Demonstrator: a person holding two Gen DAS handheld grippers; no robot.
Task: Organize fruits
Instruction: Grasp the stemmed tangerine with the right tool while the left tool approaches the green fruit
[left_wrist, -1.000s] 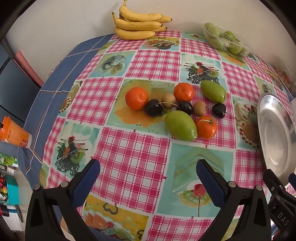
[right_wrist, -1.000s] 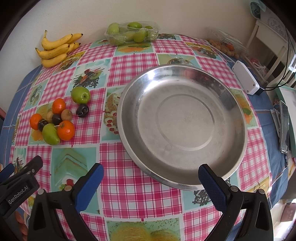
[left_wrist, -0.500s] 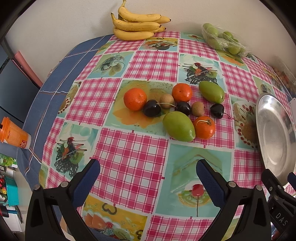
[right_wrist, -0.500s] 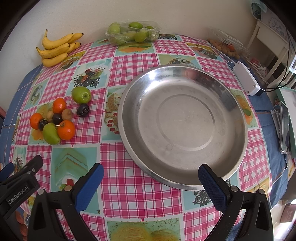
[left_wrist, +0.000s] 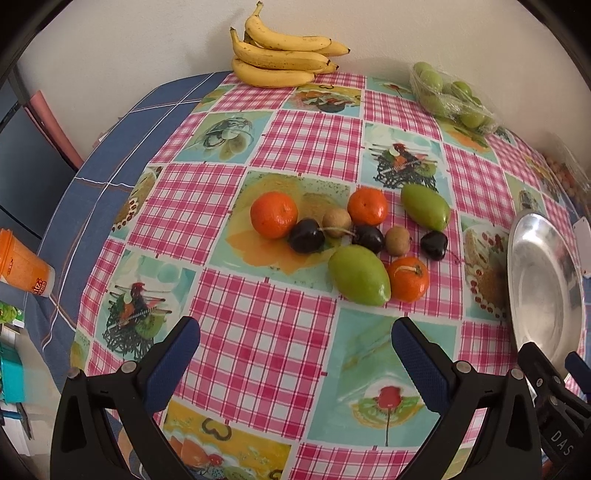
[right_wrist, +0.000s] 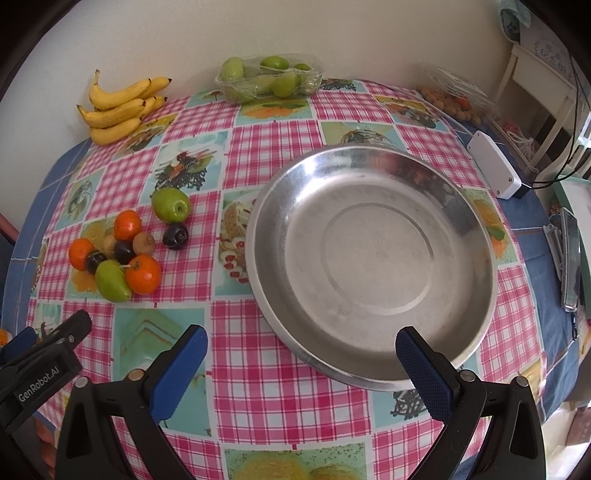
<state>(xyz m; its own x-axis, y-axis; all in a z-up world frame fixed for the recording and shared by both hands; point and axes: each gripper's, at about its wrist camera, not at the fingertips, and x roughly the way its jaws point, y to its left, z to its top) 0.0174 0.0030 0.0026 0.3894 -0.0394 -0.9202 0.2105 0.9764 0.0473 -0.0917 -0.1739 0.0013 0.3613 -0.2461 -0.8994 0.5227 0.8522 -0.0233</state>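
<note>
A cluster of loose fruit lies on the checked tablecloth: three oranges, one at the left (left_wrist: 273, 214), two green mangoes, the nearer one (left_wrist: 359, 275) by an orange (left_wrist: 408, 278), dark plums (left_wrist: 306, 235) and small brown fruits (left_wrist: 336, 222). The cluster also shows in the right wrist view (right_wrist: 122, 254). A large empty steel plate (right_wrist: 369, 258) sits to its right, and its rim shows in the left wrist view (left_wrist: 517, 258). My left gripper (left_wrist: 295, 354) is open and empty, just short of the fruit. My right gripper (right_wrist: 301, 358) is open and empty at the plate's near rim.
A bunch of bananas (left_wrist: 284, 61) and a wrapped tray of green fruit (right_wrist: 269, 75) stand at the back by the wall. A clear box of small fruit (right_wrist: 454, 98), a white box (right_wrist: 493, 170) and a phone (right_wrist: 570, 258) lie right. An orange cup (left_wrist: 22, 264) stands left.
The left view has crept slightly closer to the fruit cluster. The right view has barely shifted. Both grippers stay open.
</note>
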